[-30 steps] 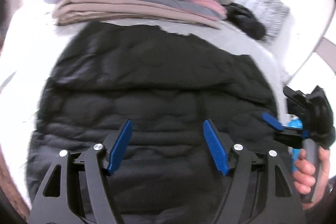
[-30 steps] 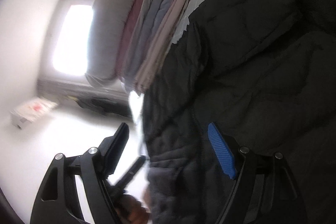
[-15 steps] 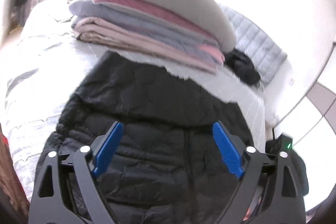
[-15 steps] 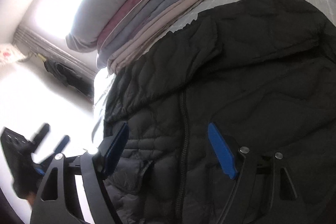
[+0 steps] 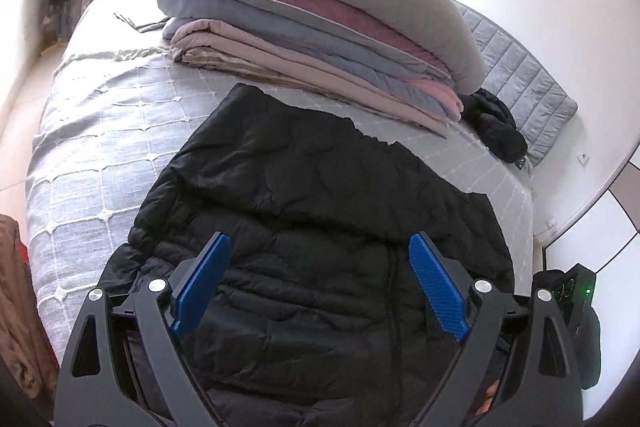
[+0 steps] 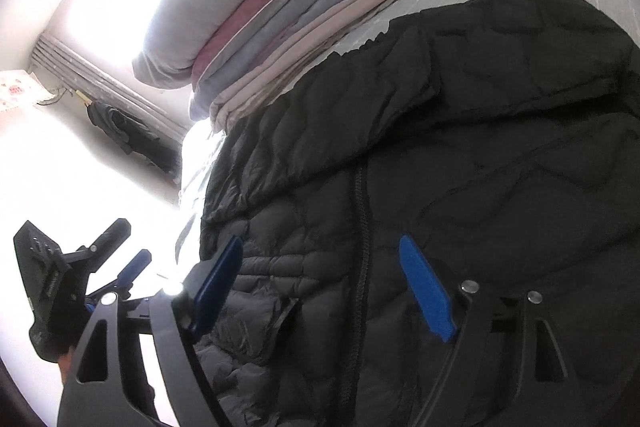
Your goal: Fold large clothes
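Plainly wide apart, jaws of the left gripper point(image 5: 318, 283), having just been opening, nothing clamped, blue pads poised above the black quilted jacket point(image 5: 320, 227). Likewise spread and holding nothing, jaws of the right gripper point(image 6: 324, 285), over the jacket's zip. Jacket lying flat across the near half of the grey checked bed point(image 5: 100, 131), top part folded over. Behind it, toward the far edge, a stack of folded bedding point(image 5: 320, 39); beside that, a small black bundle point(image 5: 496, 123)
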A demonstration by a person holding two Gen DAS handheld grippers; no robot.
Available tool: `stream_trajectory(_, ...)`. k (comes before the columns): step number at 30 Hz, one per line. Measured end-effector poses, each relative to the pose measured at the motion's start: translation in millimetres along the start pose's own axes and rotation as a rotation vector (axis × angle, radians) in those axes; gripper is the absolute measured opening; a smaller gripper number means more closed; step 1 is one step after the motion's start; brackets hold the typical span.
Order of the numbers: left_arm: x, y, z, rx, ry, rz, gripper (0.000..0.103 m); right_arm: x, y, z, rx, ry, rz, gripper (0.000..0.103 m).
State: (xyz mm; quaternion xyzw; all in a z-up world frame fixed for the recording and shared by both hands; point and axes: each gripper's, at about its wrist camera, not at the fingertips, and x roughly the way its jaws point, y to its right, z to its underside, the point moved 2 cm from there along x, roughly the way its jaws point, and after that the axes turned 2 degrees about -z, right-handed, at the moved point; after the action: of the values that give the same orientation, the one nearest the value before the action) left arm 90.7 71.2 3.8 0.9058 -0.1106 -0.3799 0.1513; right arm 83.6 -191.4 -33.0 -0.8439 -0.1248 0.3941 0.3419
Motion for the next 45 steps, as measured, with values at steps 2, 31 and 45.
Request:
stream_trajectory(2, 3, 0, 1, 0.004, -0.009, -0.007, 0.087, 0, -1, 0, -0.001, -0.003, -0.004, 0.078)
stream_trajectory(31, 17, -27, 5, 0.004, -0.086, -0.055, 0.087, 5, -16, 3, -0.061, -0.019, -0.009, 0.08)
stream_trajectory(45, 19, -30, 5, 0.01, -0.092, -0.061, 0.087, 7, -20, 6, -0.084, -0.017, 0.005, 0.08)
